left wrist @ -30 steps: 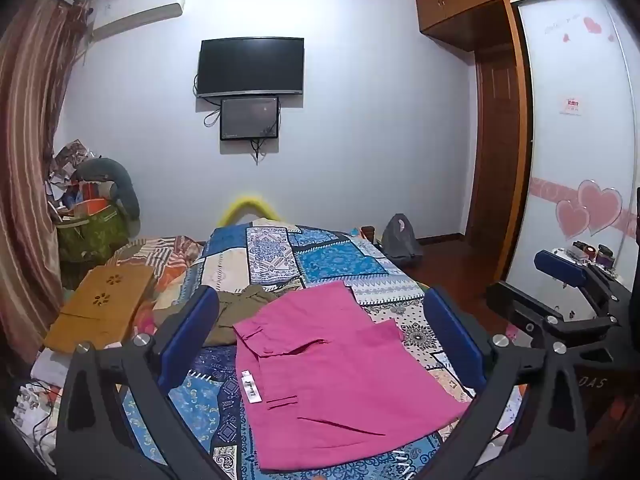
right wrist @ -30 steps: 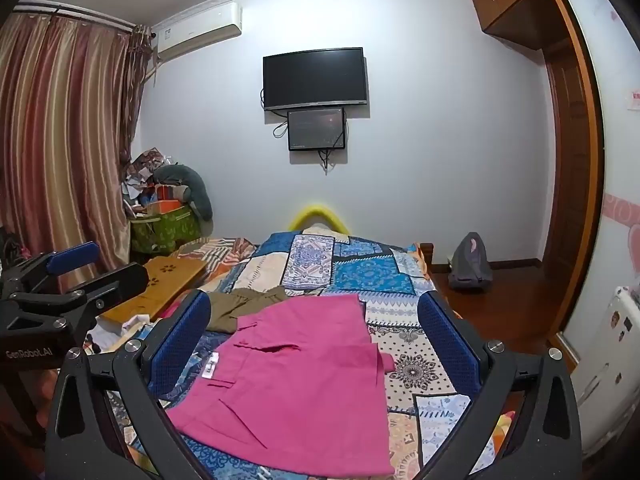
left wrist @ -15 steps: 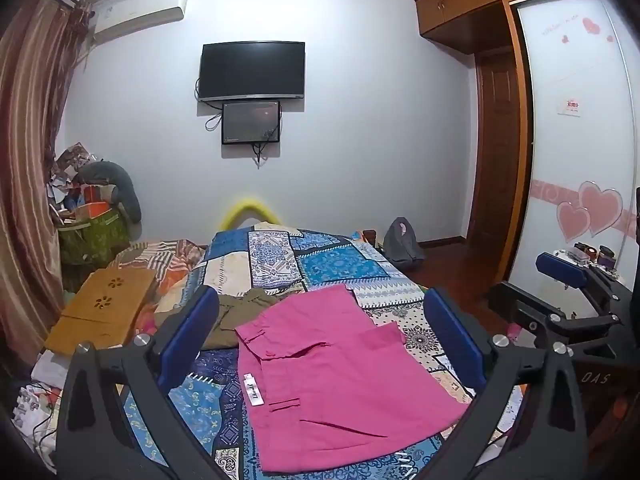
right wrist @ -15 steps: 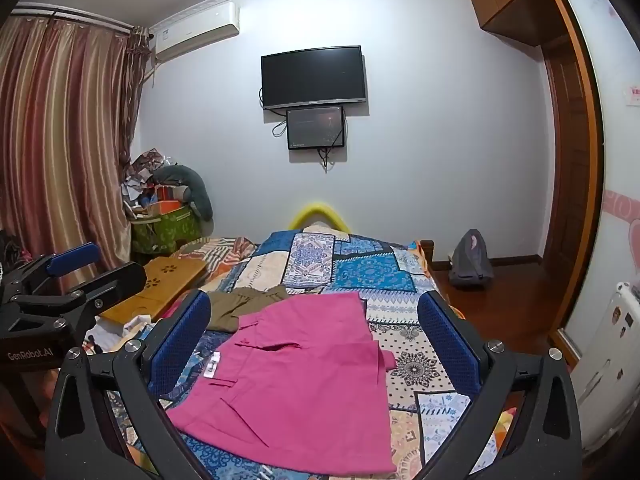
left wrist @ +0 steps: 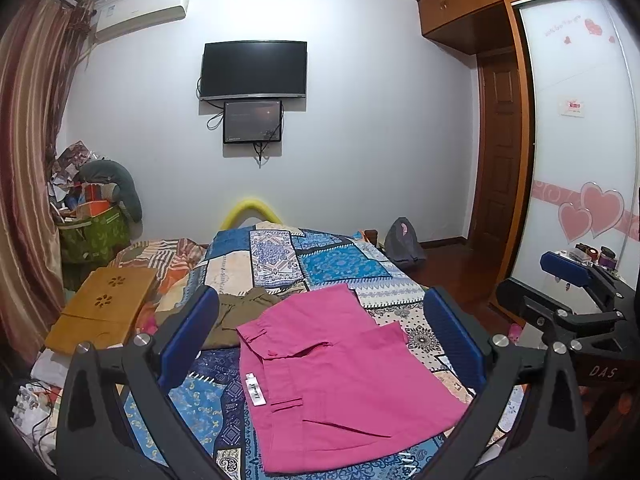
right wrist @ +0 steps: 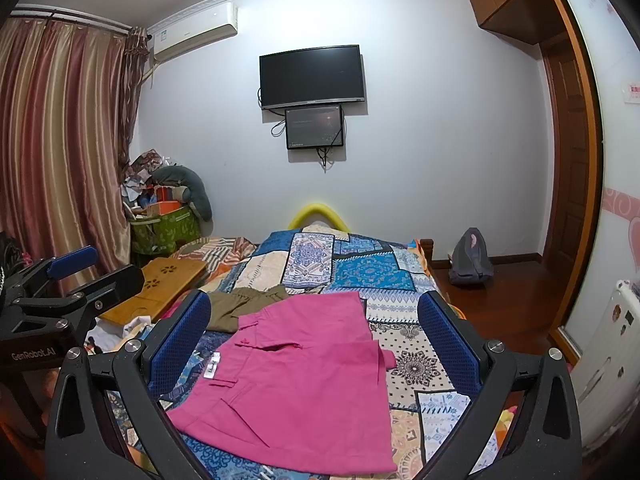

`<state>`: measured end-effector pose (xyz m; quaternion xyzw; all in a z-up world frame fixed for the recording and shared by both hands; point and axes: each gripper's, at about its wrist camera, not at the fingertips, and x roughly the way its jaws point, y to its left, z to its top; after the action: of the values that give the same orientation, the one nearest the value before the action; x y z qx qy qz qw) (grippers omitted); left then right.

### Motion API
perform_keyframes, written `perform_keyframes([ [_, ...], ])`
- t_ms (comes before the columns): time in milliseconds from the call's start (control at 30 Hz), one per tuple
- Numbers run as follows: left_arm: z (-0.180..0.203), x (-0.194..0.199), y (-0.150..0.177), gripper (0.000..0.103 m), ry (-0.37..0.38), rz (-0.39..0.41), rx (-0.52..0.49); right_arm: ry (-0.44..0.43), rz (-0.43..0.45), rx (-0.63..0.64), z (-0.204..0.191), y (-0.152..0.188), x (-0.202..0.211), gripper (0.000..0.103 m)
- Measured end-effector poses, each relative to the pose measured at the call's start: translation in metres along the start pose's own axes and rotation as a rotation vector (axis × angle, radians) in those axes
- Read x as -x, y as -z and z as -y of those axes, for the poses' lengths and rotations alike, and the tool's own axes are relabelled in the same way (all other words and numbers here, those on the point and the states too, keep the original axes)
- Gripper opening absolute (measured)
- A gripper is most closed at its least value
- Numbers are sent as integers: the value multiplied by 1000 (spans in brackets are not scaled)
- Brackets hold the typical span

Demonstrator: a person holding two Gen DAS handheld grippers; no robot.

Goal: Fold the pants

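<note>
Folded pink pants (left wrist: 344,380) (right wrist: 296,376) lie flat on the patchwork bedspread (left wrist: 336,264) (right wrist: 360,272), a white label showing at their left edge. My left gripper (left wrist: 320,344) is held above the near end of the bed, open, with nothing between its blue pads. My right gripper (right wrist: 316,344) hangs open and empty over the same spot. In the left wrist view the right gripper (left wrist: 568,292) appears at the right edge; in the right wrist view the left gripper (right wrist: 68,280) appears at the left edge.
An olive-brown garment (left wrist: 236,316) (right wrist: 240,304) lies just beyond the pants. A wooden lap tray (left wrist: 104,312) rests at the bed's left. Clutter and a green bag (right wrist: 164,228) fill the left corner. A grey backpack (right wrist: 470,256) sits on the floor by the wardrobe.
Both views have shifted only slightly; the pants and grippers stay as they were.
</note>
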<state>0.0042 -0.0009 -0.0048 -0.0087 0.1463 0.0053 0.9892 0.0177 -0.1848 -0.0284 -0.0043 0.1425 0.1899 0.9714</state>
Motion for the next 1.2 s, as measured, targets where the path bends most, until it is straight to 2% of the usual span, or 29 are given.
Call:
perform_keyframes([
  [333, 3, 2, 2, 103, -12, 17, -25, 1, 0, -8, 1, 1, -1, 103],
  [1200, 0, 2, 6, 103, -3, 9, 3, 1, -21, -18, 3, 4, -5, 103],
])
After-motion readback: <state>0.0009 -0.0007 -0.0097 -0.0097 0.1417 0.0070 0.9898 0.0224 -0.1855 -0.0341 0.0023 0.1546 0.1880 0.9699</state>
